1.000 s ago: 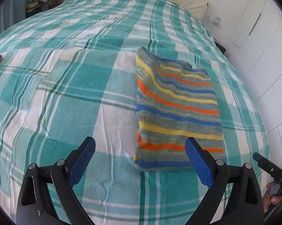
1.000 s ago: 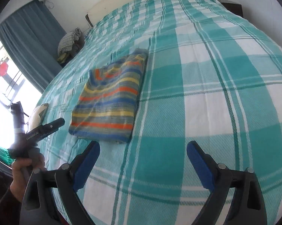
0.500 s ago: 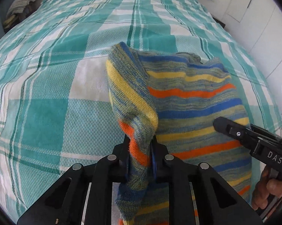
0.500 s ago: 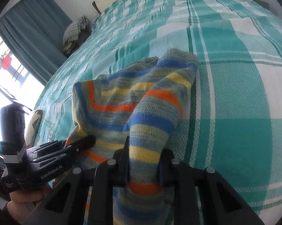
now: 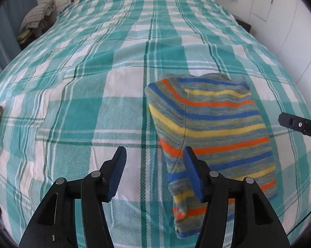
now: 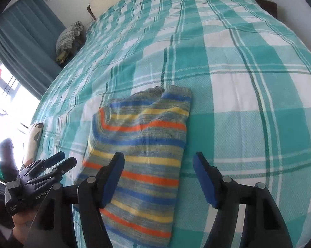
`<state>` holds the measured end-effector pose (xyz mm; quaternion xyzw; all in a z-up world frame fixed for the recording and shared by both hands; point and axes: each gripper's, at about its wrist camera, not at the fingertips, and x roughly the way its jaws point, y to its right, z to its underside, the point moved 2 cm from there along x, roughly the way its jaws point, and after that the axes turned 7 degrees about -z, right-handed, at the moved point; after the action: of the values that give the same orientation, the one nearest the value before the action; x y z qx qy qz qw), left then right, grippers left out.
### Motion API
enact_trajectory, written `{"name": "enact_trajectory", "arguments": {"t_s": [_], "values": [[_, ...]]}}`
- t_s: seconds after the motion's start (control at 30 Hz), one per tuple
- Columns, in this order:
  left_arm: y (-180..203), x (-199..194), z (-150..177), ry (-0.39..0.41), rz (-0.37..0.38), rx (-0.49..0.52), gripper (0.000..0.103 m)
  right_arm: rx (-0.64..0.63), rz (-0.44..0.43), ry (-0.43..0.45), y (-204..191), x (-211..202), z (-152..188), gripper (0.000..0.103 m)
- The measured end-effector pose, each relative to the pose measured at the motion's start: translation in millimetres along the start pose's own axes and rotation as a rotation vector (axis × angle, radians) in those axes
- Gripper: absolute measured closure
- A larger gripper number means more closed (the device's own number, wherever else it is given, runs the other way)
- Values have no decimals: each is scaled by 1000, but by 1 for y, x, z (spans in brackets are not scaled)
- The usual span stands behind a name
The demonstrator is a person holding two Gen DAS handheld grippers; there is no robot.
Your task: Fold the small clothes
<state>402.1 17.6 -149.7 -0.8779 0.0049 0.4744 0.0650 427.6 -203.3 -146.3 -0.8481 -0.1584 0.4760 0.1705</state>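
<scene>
A striped knit garment [image 5: 215, 128] in blue, yellow, orange and grey lies folded on the teal plaid bedspread [image 5: 93, 82]. My left gripper [image 5: 155, 157] is open and empty, its right pad over the garment's near left edge. In the right wrist view the garment [image 6: 143, 148] lies flat, and my right gripper [image 6: 158, 161] is open and empty above its near right edge. The left gripper shows at the lower left of the right wrist view [image 6: 58, 163], and the right gripper's tip at the right of the left wrist view [image 5: 287, 121].
A bundle of checked cloth [image 5: 36, 16] sits beyond the bed's far left corner, by a blue curtain [image 6: 27, 41]. A small patterned object [image 6: 34, 136] lies at the bed's left edge. White walls and a cupboard [image 5: 279, 20] stand to the right.
Both grippers closed on the garment's near edge, lifted and folded it over, then opened and let go. The garment now lies folded shorter, and both grippers have drawn back.
</scene>
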Motion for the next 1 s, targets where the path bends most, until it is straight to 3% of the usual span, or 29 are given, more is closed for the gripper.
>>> {"name": "enact_trajectory", "arguments": {"t_s": [0.07,0.17,0.23,0.37,0.53,0.83,1.0], "values": [[-4,-29,22,54,-68,13,21,-71,72,21,1,-28,20,24],[0,-85,50,167,-152,40,1,-165,124,30,-14,-65,56,12],[5,-119,64,210,-167,43,1,-211,140,25,-27,-86,81,9],[10,-166,85,174,-139,-7,1,-261,177,53,-51,-128,125,8],[13,-198,112,163,-248,-32,1,-279,201,86,-70,-166,160,8],[16,-242,152,88,-221,-50,1,-317,220,52,-96,-203,202,8],[21,-268,175,93,-201,-30,1,-355,211,64,-117,-227,223,8]]}}
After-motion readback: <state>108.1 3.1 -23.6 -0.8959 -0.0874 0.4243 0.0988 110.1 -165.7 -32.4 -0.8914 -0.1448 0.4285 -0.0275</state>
